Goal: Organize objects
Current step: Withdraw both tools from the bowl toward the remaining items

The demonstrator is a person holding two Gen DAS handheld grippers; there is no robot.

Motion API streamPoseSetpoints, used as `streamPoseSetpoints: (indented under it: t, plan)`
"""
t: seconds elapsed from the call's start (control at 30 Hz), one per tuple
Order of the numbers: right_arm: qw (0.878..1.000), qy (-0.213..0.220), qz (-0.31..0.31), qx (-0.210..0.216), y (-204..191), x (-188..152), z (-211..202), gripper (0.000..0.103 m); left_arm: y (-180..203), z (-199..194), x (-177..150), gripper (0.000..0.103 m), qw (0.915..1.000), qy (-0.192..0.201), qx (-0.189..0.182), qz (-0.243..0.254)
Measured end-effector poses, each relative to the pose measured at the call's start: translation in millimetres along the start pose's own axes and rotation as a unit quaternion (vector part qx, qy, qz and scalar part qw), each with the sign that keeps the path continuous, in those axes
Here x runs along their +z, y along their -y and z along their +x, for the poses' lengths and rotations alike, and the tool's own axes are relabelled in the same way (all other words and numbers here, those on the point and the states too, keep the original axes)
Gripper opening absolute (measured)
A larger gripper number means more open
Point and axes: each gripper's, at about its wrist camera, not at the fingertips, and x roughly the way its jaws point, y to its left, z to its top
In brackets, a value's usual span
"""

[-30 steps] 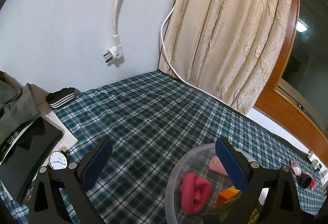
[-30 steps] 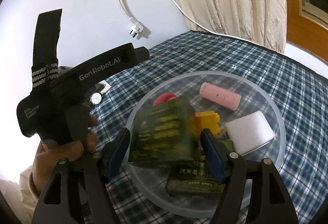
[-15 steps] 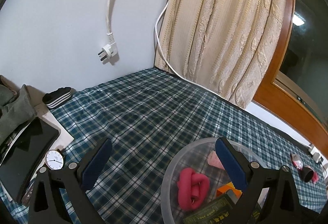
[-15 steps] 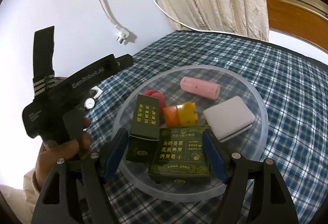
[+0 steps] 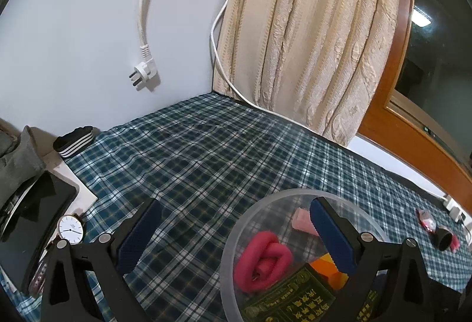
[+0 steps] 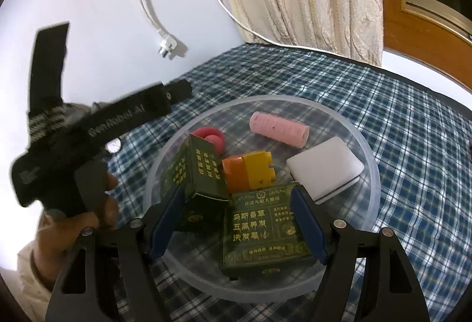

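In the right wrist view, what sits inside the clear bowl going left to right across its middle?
Upright green box → orange and yellow block → white sponge, all inside the clear bowl. The pink roller, the red ring and the flat green box overlap these columns, so I left them out.

Left gripper (image 5: 234,235) and right gripper (image 6: 236,226): both are showing black frames with triangular cut-outs, silver screws, and ribbed blue finger pads (image 6: 308,223). Left handle is wearing white "GenRobot.AI" lettering and a black strap; the hand (image 6: 88,213) is wearing a pale sleeve cuff.
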Motion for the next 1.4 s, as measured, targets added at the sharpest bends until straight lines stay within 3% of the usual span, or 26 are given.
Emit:
streamPoseSetpoints:
  t: [0.27, 0.77, 1.1, 1.4]
  plan:
    - [0.999, 0.027, 0.029, -0.006, 22, -13, -30, 0.076, 13, 3, -5, 0.102, 0.9995, -0.007, -0.004, 0.029]
    - [0.994, 0.020, 0.099, -0.046, 78, -47, -58, 0.082, 42, 0, -18, 0.102, 0.9962, -0.004, 0.014, 0.086]
    - [0.989, 0.023, 0.131, -0.068, 108, -62, -76, 0.082, 65, -5, -23, 0.102, 0.9939, -0.007, 0.007, 0.110]
    - [0.983, 0.033, 0.164, -0.080, 133, -71, -93, 0.089, 90, -15, -27, 0.102, 0.9901, -0.004, -0.003, 0.140]
